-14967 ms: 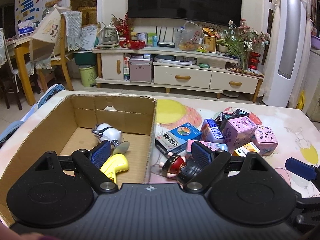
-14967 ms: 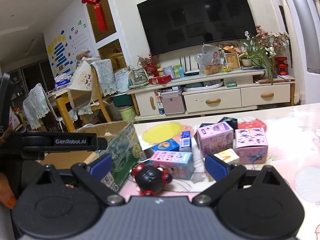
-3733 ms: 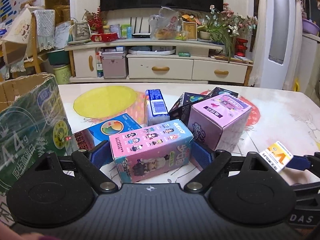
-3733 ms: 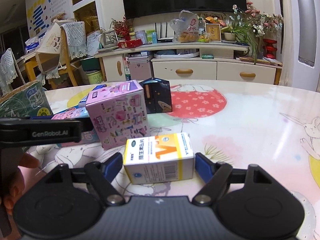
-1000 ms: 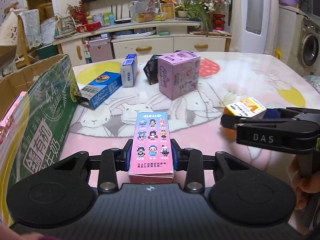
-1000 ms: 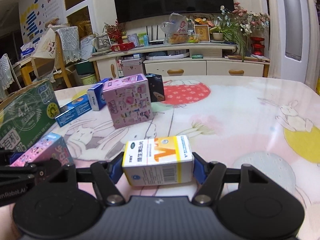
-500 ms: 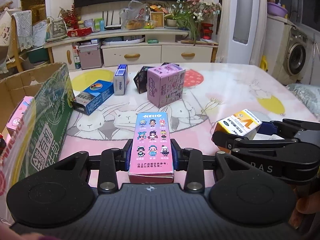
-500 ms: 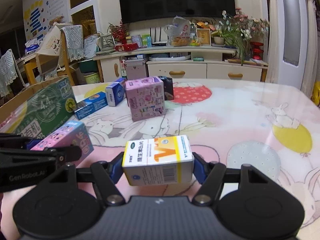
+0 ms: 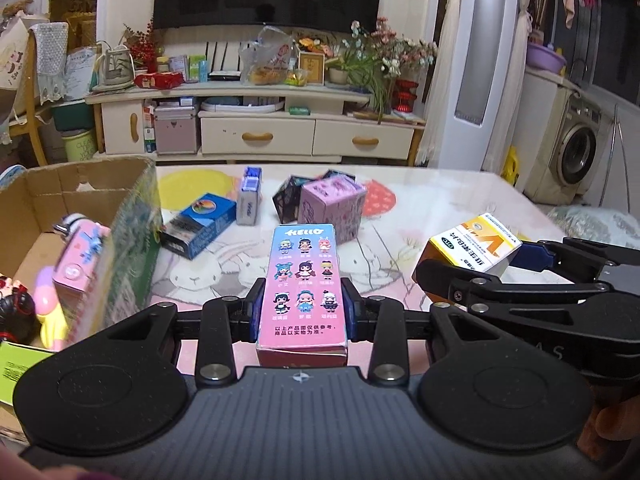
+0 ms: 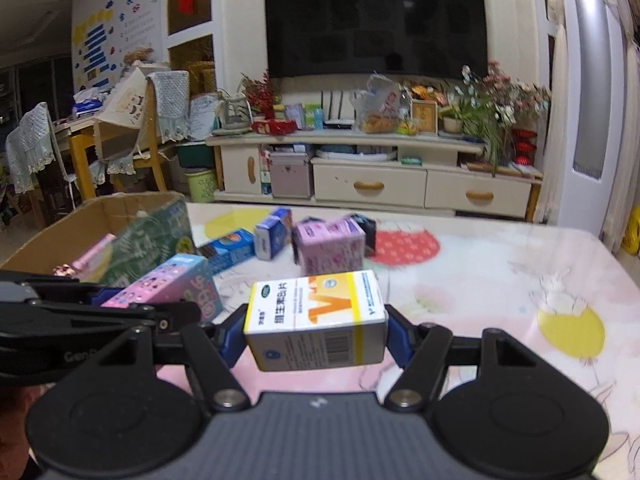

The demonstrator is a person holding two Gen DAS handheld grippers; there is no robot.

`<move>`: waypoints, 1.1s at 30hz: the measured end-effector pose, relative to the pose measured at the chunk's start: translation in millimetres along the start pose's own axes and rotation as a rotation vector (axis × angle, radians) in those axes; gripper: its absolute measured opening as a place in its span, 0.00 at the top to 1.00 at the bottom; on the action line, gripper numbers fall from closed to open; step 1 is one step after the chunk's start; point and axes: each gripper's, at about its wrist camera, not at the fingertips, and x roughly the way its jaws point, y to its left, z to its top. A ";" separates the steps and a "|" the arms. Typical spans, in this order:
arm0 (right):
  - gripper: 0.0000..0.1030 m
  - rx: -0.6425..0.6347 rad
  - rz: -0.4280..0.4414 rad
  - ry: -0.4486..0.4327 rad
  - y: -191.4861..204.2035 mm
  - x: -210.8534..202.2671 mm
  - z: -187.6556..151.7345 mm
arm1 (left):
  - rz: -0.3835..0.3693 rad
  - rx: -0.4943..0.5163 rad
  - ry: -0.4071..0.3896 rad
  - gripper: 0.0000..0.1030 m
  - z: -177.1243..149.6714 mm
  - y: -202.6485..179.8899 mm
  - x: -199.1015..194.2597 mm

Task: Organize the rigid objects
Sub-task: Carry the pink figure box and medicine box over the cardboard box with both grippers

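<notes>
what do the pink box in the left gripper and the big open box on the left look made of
Pink box: thin printed paperboard, likely smooth-coated; sharp folded edges, cartoon print. Open box: corrugated cardboard, matte brown inside, torn flap edge, outer wall printed green.

Pink box (image 9: 304, 280) lifted, yellow box (image 10: 316, 318) lifted

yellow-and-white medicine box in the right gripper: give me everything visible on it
The yellow-and-white medicine box is a small printed cardboard carton, white with a yellow band, an orange V-shaped mark and blue text on top, and a barcode on the end facing the camera. It looks intact and closed. It lies roughly level, long side across the right gripper, clamped between the blue pads and lifted clear of the table.
</notes>
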 end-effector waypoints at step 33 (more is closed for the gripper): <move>0.34 -0.271 0.316 -0.069 174.7 77.9 91.7 | 0.293 -0.345 -0.074 0.59 31.0 143.3 -40.0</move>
